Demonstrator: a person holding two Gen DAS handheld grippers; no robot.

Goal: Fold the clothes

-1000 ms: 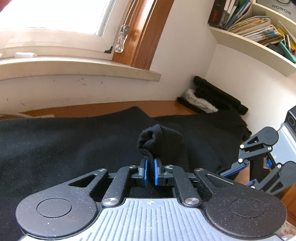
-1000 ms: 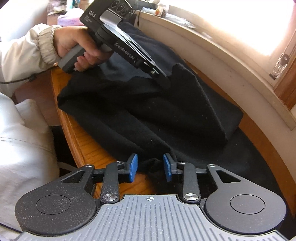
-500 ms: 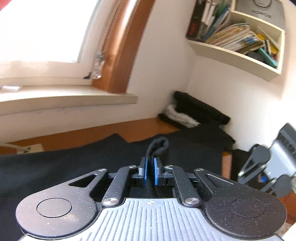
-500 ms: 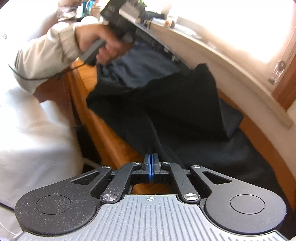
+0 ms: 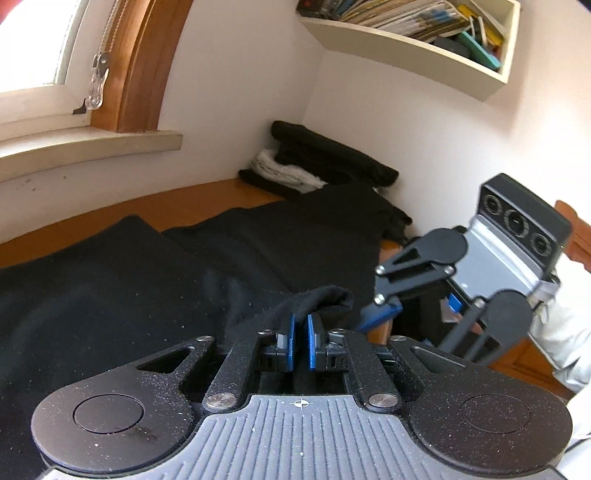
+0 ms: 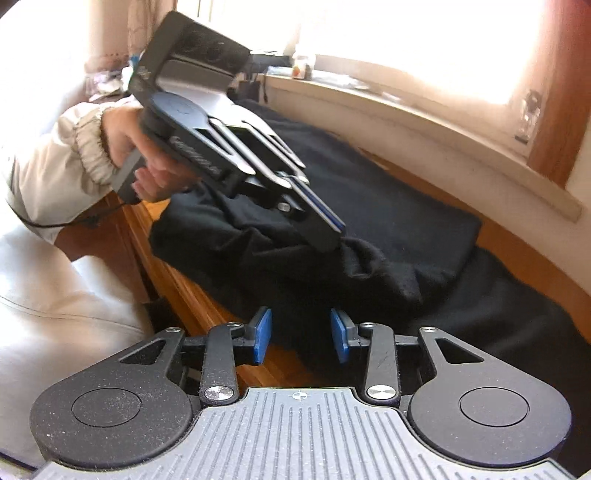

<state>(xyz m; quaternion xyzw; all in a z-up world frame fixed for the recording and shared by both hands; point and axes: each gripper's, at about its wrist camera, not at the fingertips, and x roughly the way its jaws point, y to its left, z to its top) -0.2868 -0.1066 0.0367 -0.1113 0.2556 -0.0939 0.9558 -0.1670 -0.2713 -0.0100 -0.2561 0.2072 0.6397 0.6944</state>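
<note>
I work at a wooden desk (image 5: 207, 195) that runs under a long pale windowsill (image 6: 443, 110), with bright daylight pouring through the window (image 6: 424, 33) above that sill and washing out the glass. At the sill's right end stands a brown wooden window frame (image 5: 144, 66) with a clear blind-cord pull (image 5: 96, 86) hanging beside it, then white walls (image 5: 240, 74) meeting in a corner. Right of that corner and higher than the sill, a cream wall shelf (image 5: 406, 50) holds stacked books and magazines.
</note>
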